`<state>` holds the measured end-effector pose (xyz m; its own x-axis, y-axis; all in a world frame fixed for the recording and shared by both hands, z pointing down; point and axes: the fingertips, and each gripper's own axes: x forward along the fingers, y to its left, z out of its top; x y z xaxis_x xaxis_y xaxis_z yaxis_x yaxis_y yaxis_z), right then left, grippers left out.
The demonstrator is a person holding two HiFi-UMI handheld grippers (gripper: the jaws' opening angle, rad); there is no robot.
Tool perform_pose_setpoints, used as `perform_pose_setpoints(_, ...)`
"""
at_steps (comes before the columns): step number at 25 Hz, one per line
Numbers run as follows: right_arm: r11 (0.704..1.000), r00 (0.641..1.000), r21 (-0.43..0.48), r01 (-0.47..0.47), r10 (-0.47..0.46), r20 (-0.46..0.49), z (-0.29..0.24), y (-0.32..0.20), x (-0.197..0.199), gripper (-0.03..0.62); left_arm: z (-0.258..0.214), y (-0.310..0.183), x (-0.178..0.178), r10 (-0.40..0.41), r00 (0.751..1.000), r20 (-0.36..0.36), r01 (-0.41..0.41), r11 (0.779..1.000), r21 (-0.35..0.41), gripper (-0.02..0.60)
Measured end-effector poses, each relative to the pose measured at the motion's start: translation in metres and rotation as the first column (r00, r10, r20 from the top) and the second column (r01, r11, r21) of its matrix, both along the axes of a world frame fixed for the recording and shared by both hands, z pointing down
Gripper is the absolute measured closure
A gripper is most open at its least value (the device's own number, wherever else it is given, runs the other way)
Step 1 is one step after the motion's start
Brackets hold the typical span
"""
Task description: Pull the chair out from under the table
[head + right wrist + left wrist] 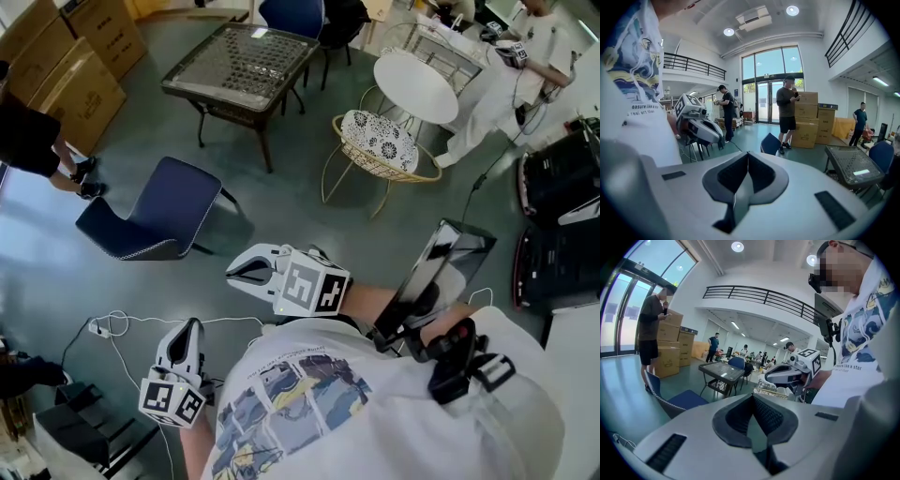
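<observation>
A blue chair (155, 214) stands free on the grey floor, left of centre and well apart from the dark mesh-top table (246, 64). A second blue chair (292, 13) sits at that table's far side. My left gripper (191, 330) is low at the left, shut with nothing in it, and points toward the near chair. My right gripper (246, 270) hangs in the middle, also shut and empty. In the left gripper view the shut jaws (752, 397) face the chair (677, 400) and table (723, 371). The right gripper view shows its jaws (747, 154) closed, with the chair (769, 143) beyond.
A white round table (414, 84) and a wire chair with a patterned cushion (379, 141) stand at the upper right. Cardboard boxes (66, 66) line the upper left, beside a standing person (33, 141). White cables (112, 328) lie on the floor; black cases (562, 178) sit at the right.
</observation>
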<state>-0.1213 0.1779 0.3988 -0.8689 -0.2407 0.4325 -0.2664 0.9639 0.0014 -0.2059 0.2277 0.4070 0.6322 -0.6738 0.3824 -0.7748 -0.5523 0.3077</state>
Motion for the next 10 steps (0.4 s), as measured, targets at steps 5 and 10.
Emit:
perform_pose_setpoints(5, 1.0, 1.0, 0.007, -0.005, 0.005, 0.003, -0.001, -0.006, 0.005, 0.581, 0.0, -0.007, 0.004, 0.005, 1.0, -0.001, -0.005, 1.0, 0.0, 0.572)
perform_pose_setpoints(10, 1.0, 1.0, 0.004, -0.012, 0.012, 0.001, -0.004, -0.015, 0.014, 0.58, -0.001, -0.016, 0.012, 0.007, 1.0, 0.001, -0.007, 1.0, -0.008, 0.572)
